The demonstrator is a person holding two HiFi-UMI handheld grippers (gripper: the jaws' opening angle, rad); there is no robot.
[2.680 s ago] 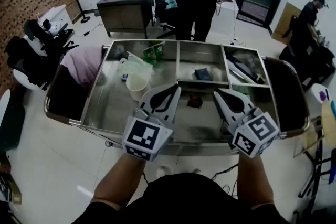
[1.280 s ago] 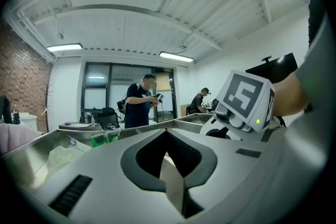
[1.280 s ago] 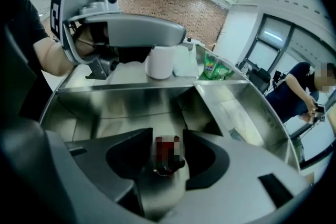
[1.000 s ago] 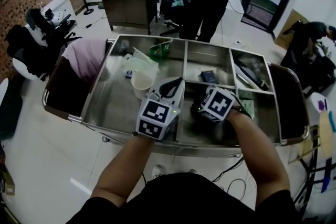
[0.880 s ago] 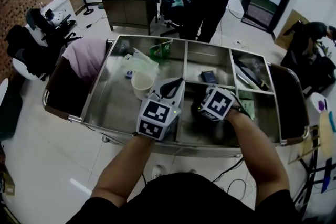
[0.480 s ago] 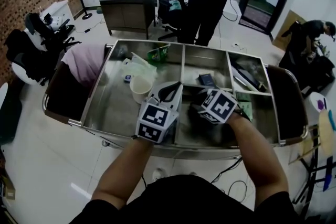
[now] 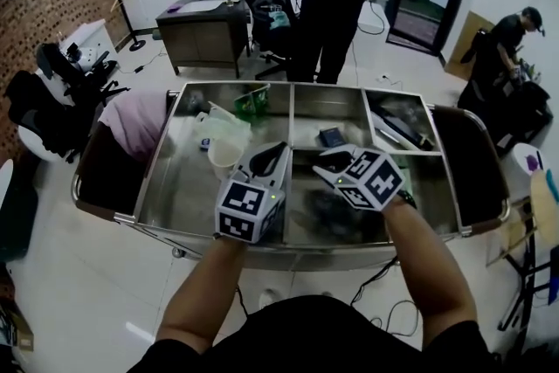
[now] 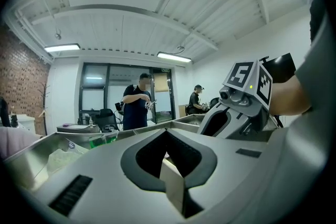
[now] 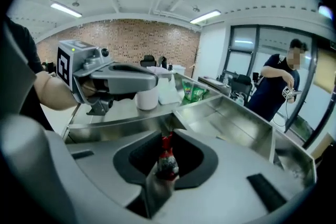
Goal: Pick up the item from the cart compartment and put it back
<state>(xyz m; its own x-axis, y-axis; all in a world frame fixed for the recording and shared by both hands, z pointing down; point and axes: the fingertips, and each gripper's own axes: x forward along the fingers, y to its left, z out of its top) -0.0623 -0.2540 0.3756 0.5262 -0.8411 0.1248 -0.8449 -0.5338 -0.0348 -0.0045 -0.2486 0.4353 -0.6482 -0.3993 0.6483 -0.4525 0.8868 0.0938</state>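
Red-and-black sachet (image 9: 168, 162) is pinched in my right gripper (image 9: 167, 136), its jaws just closing, low centre of frame over the cart (image 9: 231, 113) compartment. I'd lower straight and release gently. Left gripper (image 8: 167, 136) pressed together.

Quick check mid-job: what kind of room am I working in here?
Looks like an office or lab workroom: a desk, office chairs, and a steel cart on a pale floor.

The right gripper (image 7: 330, 163) hides its load in the head view. The small red-and-dark item (image 9: 167, 157) is too blurred to name.
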